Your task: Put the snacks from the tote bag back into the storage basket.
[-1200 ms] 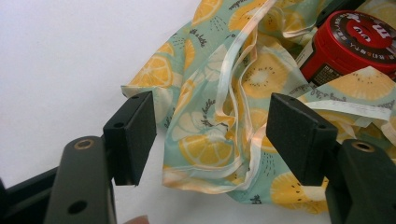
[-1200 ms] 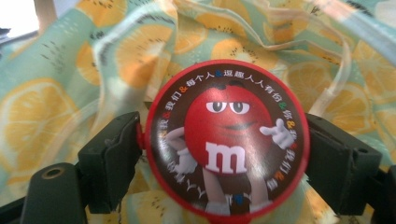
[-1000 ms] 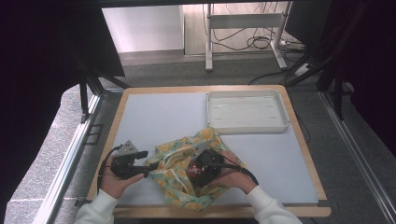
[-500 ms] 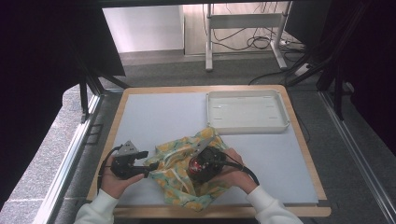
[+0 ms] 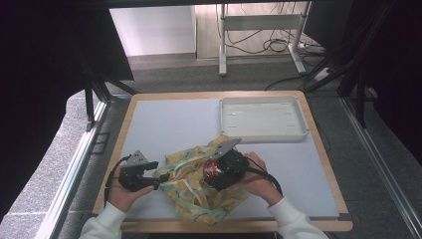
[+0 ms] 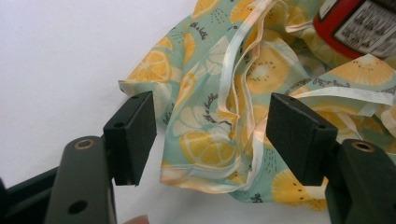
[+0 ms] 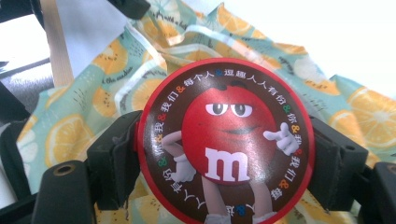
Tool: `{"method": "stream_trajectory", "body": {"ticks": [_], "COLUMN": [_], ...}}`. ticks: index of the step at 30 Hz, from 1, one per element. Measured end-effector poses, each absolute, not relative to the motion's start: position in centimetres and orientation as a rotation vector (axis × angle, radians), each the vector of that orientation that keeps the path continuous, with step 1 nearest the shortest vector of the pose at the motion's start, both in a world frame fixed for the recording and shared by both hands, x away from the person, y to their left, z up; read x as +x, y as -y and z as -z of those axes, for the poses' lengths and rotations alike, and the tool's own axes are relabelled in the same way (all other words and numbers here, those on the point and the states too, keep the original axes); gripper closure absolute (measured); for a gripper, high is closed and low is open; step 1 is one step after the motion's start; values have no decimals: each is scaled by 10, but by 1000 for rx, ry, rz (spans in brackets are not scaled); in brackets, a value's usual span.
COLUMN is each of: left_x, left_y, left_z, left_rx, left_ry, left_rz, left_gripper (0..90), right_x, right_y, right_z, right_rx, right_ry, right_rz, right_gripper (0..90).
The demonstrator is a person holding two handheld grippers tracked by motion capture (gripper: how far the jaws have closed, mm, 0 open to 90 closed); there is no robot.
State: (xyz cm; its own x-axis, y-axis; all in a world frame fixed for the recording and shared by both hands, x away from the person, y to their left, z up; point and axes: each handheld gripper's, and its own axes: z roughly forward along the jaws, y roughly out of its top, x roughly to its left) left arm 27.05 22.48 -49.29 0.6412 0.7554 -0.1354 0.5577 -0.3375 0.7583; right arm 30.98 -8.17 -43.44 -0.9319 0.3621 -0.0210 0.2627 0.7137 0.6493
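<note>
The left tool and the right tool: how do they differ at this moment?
The left tool is open, its jaws apart around a fold of the lemon-print bag; the right tool is shut on the round red candy tin. In the high view, the left tool sits at the bag's left edge, while the right tool is over its middle. Both have black jaws and are hand-held near the bag.

– Where is there room to move?
– Bare table (image 5: 169, 124) to the left and ahead.
– And in the way?
– The white tray (image 5: 263, 118) far right, the crumpled cloth bag (image 5: 191, 184) nearby.
</note>
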Motion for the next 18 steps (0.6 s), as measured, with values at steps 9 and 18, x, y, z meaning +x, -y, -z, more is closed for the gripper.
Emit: {"method": "stream_trajectory", "body": {"ticks": [9,18], "left_x": [271,268], "left_y": [-225,-226], "left_z": [493,493], "left_rx": [2037,2037], "left_ry": [-1028,-1006], "left_rz": [-297,-290], "left_gripper": [333,333], "right_x": [313,319], "right_y": [87,88], "right_z": [418,392], "right_rx": [520,553], "right_ry": [-2734,-2653], "right_rz": [-1080,-1097], "right_gripper": [222,222]}}
